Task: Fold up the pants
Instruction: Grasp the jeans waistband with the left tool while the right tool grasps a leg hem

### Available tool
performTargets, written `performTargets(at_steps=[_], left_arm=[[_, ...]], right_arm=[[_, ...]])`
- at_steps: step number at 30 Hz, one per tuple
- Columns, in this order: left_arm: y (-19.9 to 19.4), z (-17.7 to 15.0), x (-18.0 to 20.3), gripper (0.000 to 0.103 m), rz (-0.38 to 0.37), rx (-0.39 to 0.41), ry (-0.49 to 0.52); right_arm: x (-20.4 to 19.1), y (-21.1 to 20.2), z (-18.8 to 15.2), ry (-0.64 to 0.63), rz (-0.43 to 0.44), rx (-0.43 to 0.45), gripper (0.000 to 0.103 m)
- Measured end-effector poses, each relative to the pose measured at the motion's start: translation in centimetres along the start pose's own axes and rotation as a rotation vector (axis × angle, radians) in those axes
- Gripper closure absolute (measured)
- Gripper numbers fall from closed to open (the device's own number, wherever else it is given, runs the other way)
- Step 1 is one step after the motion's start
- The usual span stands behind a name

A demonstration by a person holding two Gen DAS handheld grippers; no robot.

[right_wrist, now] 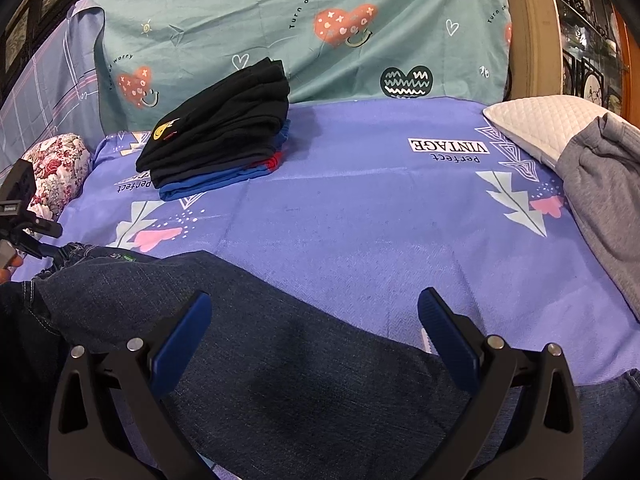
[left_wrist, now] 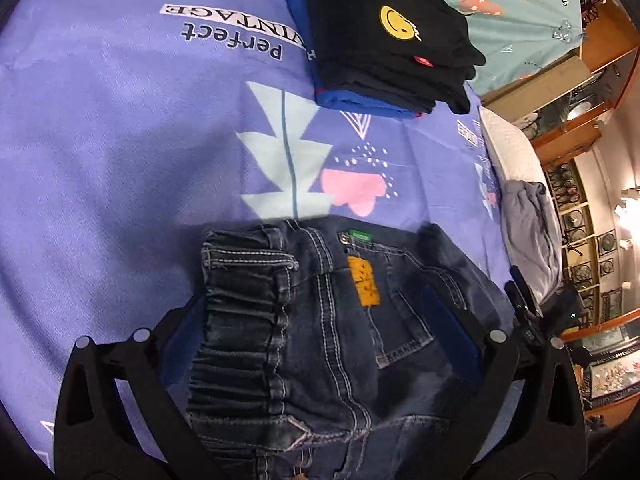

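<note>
The jeans (left_wrist: 340, 320) lie spread on the bed (right_wrist: 360, 208), apparently not yet folded, with the left gripper (left_wrist: 320, 312) over the waistband and the right gripper (right_wrist: 316, 320) over a leg, both jaws wide open, gripping nothing.

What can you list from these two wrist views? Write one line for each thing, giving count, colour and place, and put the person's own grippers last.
Jeans: one pair, dark blue denim, spread on the bed nearest the cameras; orange patch and green label near the waistband.
Folded clothes stack: one stack, black on top with a yellow smiley, blue below, toward the far side of the bed.
Bedsheet: one, purple with printed shapes and words, under everything.
Teal sheet: one, heart print, upright behind the bed.
Pillow: one, white quilted, right edge.
Grey garment: one, draped over the pillow.
Floral cushion: one, red and white, left edge.
Left gripper: one, black with blue pads, open over the waistband.
Right gripper: one, same colours, open over a leg.
</note>
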State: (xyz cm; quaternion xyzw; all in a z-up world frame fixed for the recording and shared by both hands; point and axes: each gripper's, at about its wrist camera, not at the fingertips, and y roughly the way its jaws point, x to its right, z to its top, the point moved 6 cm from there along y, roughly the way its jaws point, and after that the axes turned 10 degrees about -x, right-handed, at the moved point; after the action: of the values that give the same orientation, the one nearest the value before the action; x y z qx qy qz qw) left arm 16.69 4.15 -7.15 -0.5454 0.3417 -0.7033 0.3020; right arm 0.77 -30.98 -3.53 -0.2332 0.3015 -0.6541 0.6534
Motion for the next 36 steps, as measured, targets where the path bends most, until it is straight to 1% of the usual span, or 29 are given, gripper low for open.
performTargets(at_steps=[5, 7, 8, 11, 12, 15, 16, 18, 20, 21, 22, 23, 25, 27, 29, 30, 31, 32, 33, 35, 36], left_arm=[[0.2, -2.3, -0.1, 0.002, -0.036, -0.078, 0.051], [0.5, -2.6, -0.1, 0.002, -0.057, -0.088, 0.07], [0.5, -2.6, -0.1, 0.002, -0.071, -0.083, 0.074], [1.2, -1.1, -0.4, 0.002, -0.151, -0.065, 0.042], [1.8, -0.5, -0.4, 0.002, -0.161, -0.069, 0.032], [3.8, 1.2, 0.3, 0.002, -0.14, -0.09, 0.029], [4.3, 1.6, 0.6, 0.002, -0.12, -0.088, 0.031], [4.6, 2.0, 1.0, 0.002, -0.103, -0.075, 0.027], [4.4, 2.0, 0.8, 0.005, -0.085, -0.049, -0.008], [4.3, 1.9, 0.8, 0.015, -0.057, -0.034, -0.019], [4.2, 1.6, 0.7, 0.024, -0.011, -0.02, -0.02], [4.1, 1.3, 0.8, 0.029, 0.018, -0.014, -0.011], [3.9, 0.9, 1.2, 0.058, 0.027, -0.01, 0.012], [3.7, 0.9, 1.3, 0.061, 0.053, 0.004, 0.024], [4.1, 1.0, 1.1, 0.06, 0.077, -0.009, 0.026], [4.6, 1.2, 1.2, 0.047, 0.086, -0.027, 0.031], [5.3, 1.3, 1.2, 0.03, 0.074, -0.056, 0.028], [5.6, 1.5, 1.5, 0.022, 0.05, -0.063, 0.031], [5.9, 1.7, 1.9, 0.01, 0.026, -0.069, 0.034], [6.3, 2.1, 2.3, 0.01, 0.047, -0.065, 0.032], [6.5, 2.2, 2.5, 0.012, 0.062, -0.061, 0.037]], right_arm=[[-0.1, -0.1, 0.0, -0.002, 0.002, 0.006, 0.001], [-0.1, -0.1, 0.0, -0.005, 0.003, 0.004, 0.001], [-0.1, -0.1, 0.0, -0.008, 0.003, 0.004, 0.001], [-0.5, -0.2, 0.0, -0.022, -0.003, 0.009, 0.001], [-0.5, -0.2, 0.0, -0.027, -0.005, 0.009, 0.001], [-0.6, -0.1, 0.0, -0.033, -0.008, 0.005, 0.001], [-0.5, 0.0, 0.0, -0.028, -0.009, 0.004, 0.001], [-0.2, 0.1, 0.0, -0.016, -0.007, 0.0, 0.001], [0.0, 0.2, 0.0, -0.006, 0.0, -0.009, 0.001], [0.0, 0.3, 0.0, -0.005, 0.003, -0.011, 0.001], [-0.1, 0.2, 0.0, -0.007, 0.005, -0.009, 0.001], [-0.2, 0.0, 0.0, -0.01, 0.009, -0.003, 0.001], [-0.3, -0.6, 0.2, -0.012, 0.021, 0.021, 0.001], [0.0, -1.2, 0.4, 0.005, 0.031, 0.043, 0.001], [0.5, -1.9, 0.5, 0.039, 0.048, 0.046, 0.001], [0.7, -2.2, 0.5, 0.053, 0.056, 0.037, 0.001], [1.1, -2.6, 0.4, 0.066, 0.062, 0.019, 0.001], [1.5, -3.2, 0.2, 0.069, 0.059, 0.008, 0.001], [2.3, -4.1, 0.0, 0.066, 0.035, 0.005, 0.001], [4.4, -6.0, -0.4, 0.07, -0.04, 0.017, 0.001], [5.9, -7.1, -0.7, 0.079, -0.09, 0.025, 0.001]])
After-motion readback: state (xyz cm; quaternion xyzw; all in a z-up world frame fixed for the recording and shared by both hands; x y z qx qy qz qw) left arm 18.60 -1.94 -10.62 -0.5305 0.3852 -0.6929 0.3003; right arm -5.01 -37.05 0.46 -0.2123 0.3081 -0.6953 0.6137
